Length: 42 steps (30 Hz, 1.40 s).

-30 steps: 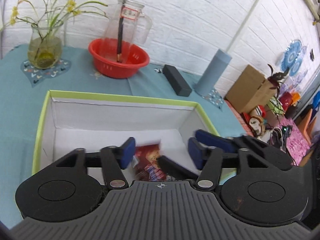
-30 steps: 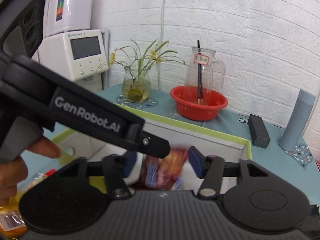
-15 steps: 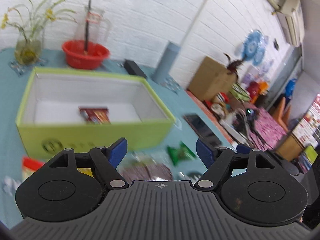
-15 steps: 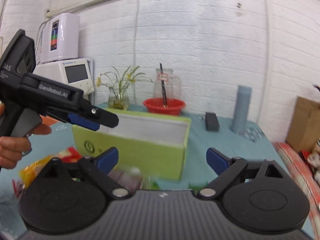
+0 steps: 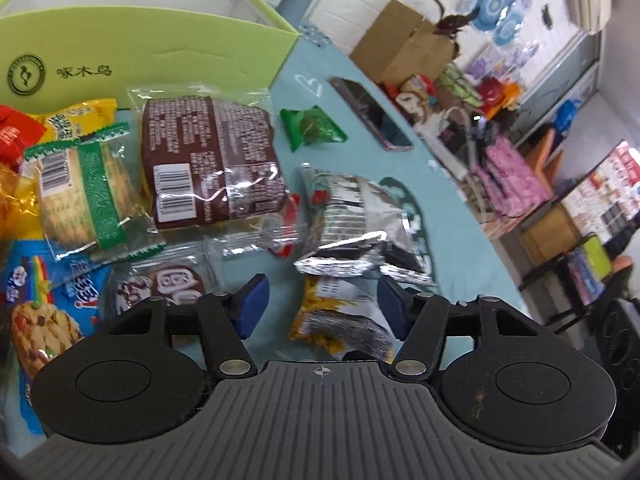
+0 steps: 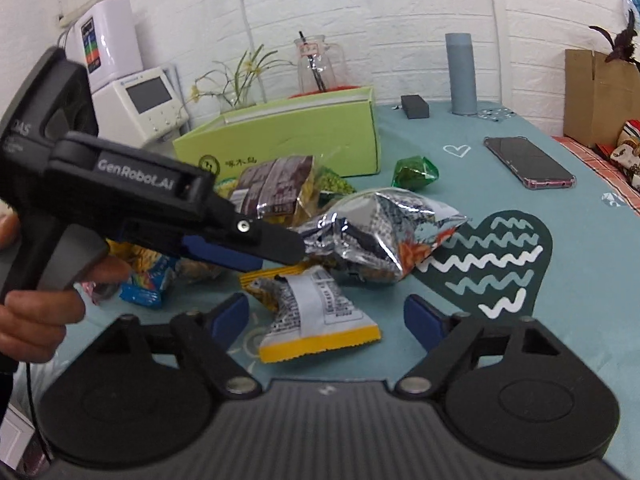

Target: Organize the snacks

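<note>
A pile of snack packets lies on the teal tablecloth in front of the lime-green box. My left gripper hovers low over a yellow-and-white packet. Its jaws are closing with the packet between them, and the pads do not press on it. My right gripper straddles the same yellow-and-white packet. Its jaws are also closing, pads apart from the wrapper. A crumpled silver bag lies just beyond. The left gripper, held by a hand, reaches in from the left.
A brown packet, a green-banded cracker pack, a blue cookie packet and a small green packet crowd the left. A phone lies at the right. A grey cylinder and a glass jug stand behind the box.
Both grippers pulled back out of the green box and sank to the snack pile in front of it. A red-brown packet stayed in the box. Both jaws widened, then narrowed again.
</note>
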Each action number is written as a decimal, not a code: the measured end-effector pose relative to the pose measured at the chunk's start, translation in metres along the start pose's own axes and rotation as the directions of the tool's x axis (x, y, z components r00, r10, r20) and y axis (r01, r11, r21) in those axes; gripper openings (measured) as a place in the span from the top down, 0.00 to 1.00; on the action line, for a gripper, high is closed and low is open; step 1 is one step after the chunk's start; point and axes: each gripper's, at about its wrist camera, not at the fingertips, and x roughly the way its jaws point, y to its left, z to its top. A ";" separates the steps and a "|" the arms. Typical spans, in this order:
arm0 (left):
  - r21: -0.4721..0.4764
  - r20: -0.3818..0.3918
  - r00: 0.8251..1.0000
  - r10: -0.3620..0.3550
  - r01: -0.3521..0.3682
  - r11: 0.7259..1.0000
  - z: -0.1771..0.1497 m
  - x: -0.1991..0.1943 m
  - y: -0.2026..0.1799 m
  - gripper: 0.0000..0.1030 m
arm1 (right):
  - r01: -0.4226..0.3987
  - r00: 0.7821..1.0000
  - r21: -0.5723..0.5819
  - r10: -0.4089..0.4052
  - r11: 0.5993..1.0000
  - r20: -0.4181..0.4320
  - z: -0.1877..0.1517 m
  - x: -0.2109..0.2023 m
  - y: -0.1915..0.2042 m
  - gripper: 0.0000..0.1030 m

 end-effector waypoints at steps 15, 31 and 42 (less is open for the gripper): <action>-0.005 0.058 0.998 0.026 -0.025 1.000 -0.035 -0.053 0.020 0.62 | -0.040 0.998 -0.053 0.037 0.998 -0.044 -0.010 -0.005 0.051 0.30; -0.152 -0.031 0.994 -0.107 0.101 0.983 -0.049 -0.027 0.022 0.85 | 0.010 0.999 -0.101 -0.015 0.995 -0.045 -0.019 -0.001 0.056 0.43; -0.005 0.184 0.978 -0.101 0.104 0.995 0.039 -0.078 -0.006 0.87 | 0.036 0.988 -0.288 0.009 0.957 0.156 0.068 -0.011 0.062 0.48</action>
